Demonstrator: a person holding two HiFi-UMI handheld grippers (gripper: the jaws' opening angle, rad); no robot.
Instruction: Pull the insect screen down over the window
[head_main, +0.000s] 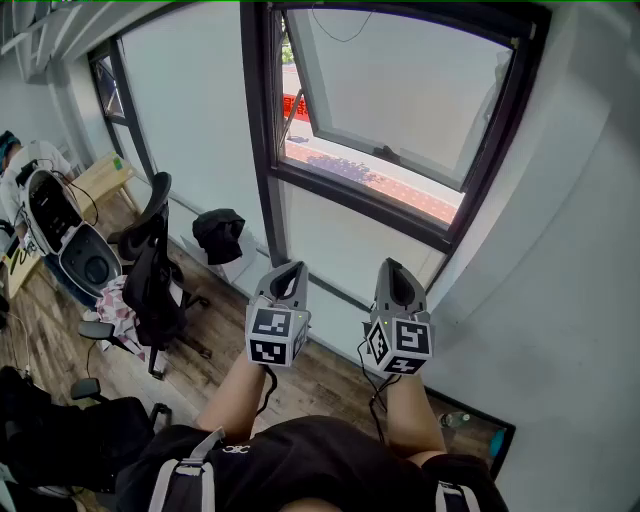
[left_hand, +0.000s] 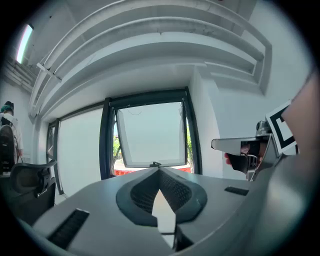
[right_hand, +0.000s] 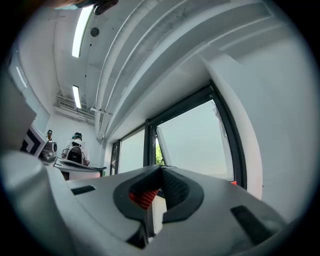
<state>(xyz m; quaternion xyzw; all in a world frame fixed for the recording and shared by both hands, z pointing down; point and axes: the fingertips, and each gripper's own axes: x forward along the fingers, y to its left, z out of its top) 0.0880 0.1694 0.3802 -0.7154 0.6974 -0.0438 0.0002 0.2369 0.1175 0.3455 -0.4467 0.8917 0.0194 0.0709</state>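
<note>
Head view: left gripper (head_main: 290, 270) and right gripper (head_main: 393, 266) held side by side below the black-framed glass window (head_main: 400, 85), apart from it, sash tilted open | Left gripper view: jaws pressed together, nothing between, window straight ahead | Right gripper view: jaws together, empty, window ahead to the right

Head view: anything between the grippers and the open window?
Nothing. Head view shows only the lower pane between the window and the shut left gripper and right gripper.
</note>
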